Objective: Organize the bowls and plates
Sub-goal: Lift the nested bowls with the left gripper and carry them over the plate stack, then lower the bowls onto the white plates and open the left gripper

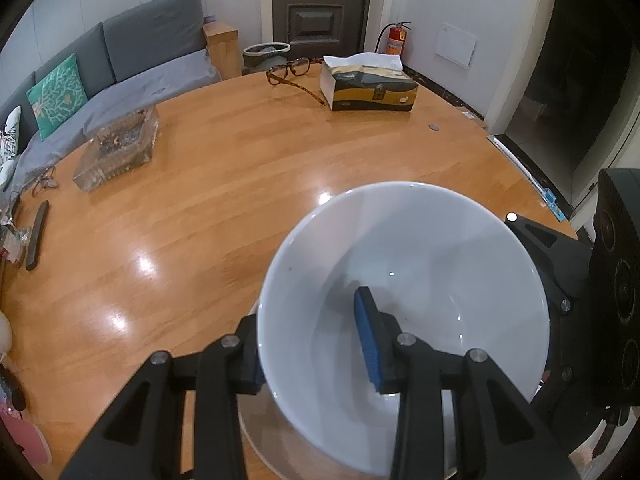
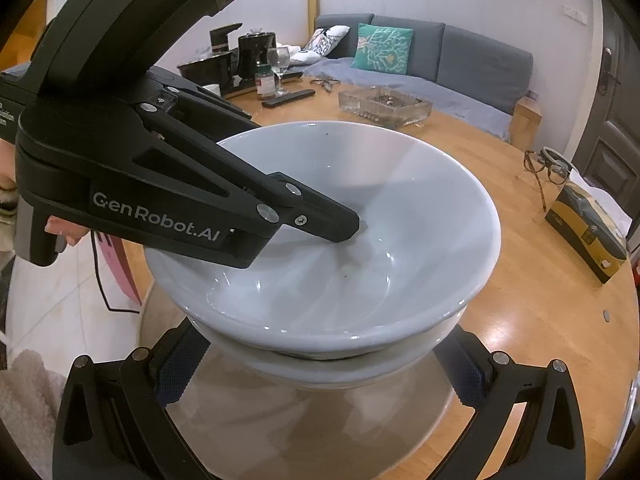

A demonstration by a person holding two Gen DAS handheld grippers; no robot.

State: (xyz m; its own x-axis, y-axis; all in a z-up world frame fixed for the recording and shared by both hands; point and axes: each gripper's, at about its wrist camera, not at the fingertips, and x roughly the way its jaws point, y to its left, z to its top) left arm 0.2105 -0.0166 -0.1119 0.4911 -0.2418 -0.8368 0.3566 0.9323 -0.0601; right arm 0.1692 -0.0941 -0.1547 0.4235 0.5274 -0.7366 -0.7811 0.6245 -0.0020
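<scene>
My left gripper (image 1: 308, 340) is shut on the wall of a white bowl (image 1: 420, 260), with the blue pad inside and the other finger outside the rim. In the right wrist view this bowl (image 2: 400, 208) rests tilted in a second white bowl (image 2: 320, 372). That lower bowl stands on a grey plate (image 2: 300, 432) at the near edge of the wooden table (image 1: 200, 200). My right gripper (image 2: 322, 346) stands open, its fingers wide apart on either side of the lower bowl's near side. I cannot tell whether its pads touch the bowl.
At the table's far side lie a tissue box (image 1: 368, 88) and a pair of glasses (image 1: 292, 70). A glass ashtray (image 1: 120, 148) and a remote (image 1: 36, 236) are to the left. A wine glass (image 2: 279, 60) and a black kettle set (image 2: 240, 56) stand by the sofa.
</scene>
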